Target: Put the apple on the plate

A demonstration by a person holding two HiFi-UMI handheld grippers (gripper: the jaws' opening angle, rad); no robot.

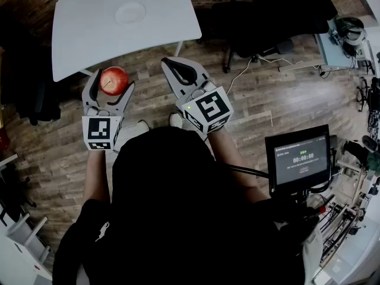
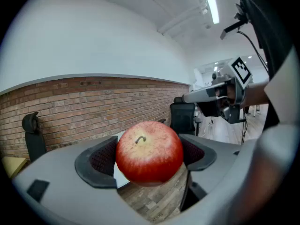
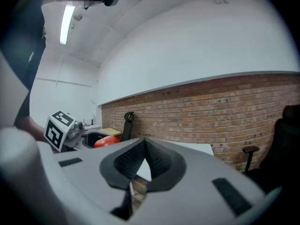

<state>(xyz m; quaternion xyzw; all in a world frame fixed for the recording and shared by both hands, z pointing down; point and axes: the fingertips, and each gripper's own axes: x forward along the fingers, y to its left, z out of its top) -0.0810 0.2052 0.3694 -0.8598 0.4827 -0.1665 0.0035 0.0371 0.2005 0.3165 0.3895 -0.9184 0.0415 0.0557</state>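
Note:
My left gripper is shut on a red apple, held above the wooden floor just in front of the white table. In the left gripper view the apple sits stem up between the two dark pads. A white plate lies on the far part of the table, well beyond the apple. My right gripper hangs to the right of the apple, jaws shut with nothing in them; its pads meet at the tips. The apple shows at the left of the right gripper view.
A black office chair stands to the right of the table. A screen on a stand is at my right. Shelving and cables crowd the right edge. A brick wall runs behind the table.

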